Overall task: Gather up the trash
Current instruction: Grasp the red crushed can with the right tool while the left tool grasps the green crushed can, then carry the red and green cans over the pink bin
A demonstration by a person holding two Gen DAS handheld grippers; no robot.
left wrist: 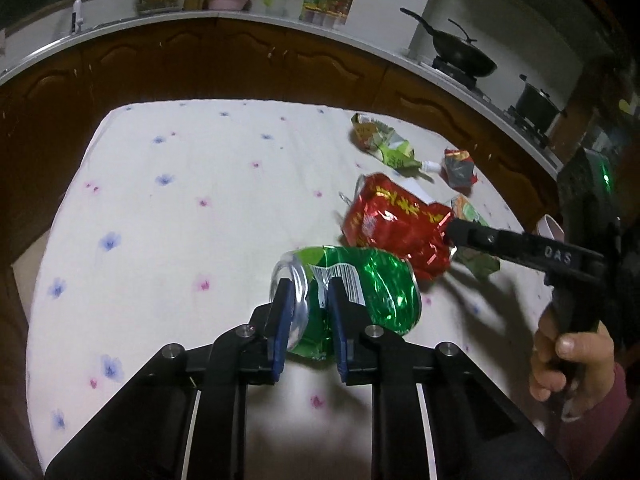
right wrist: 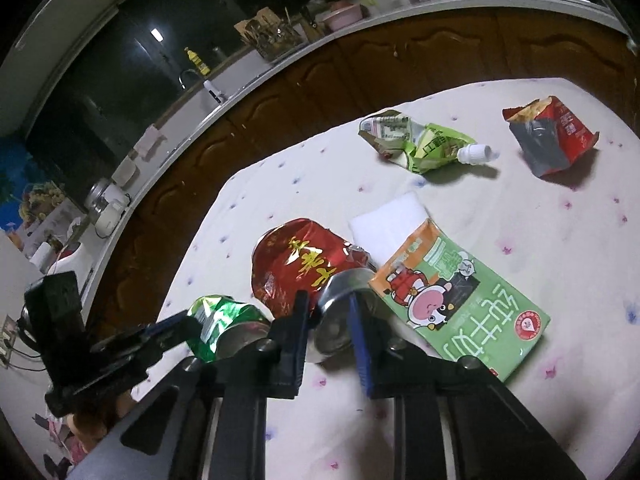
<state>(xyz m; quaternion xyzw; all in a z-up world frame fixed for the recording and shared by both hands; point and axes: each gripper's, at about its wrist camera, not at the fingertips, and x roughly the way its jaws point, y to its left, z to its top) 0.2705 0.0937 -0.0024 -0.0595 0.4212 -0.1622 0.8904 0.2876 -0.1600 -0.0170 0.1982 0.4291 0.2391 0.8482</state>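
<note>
A crushed green can (left wrist: 372,284) lies on its side on the flowered tablecloth (left wrist: 180,200). My left gripper (left wrist: 310,286) is shut on its open end, the blue pads pressing its dented wall. Just beyond lies a crushed red can (left wrist: 392,224), and my right gripper (left wrist: 452,236) comes in from the right onto it. In the right wrist view my right gripper (right wrist: 328,300) is shut on the silver base of the red can (right wrist: 296,264). To its left, the green can (right wrist: 224,320) sits in my left gripper (right wrist: 192,322).
A flattened green milk carton (right wrist: 460,304) lies right of the red can, partly over a white napkin (right wrist: 388,220). Farther back are a green spout pouch (right wrist: 424,144) and a red-grey snack bag (right wrist: 552,136). Brown cabinets (left wrist: 240,68) and a counter with a wok (left wrist: 460,52) stand behind. A hand (left wrist: 560,356) holds the right gripper.
</note>
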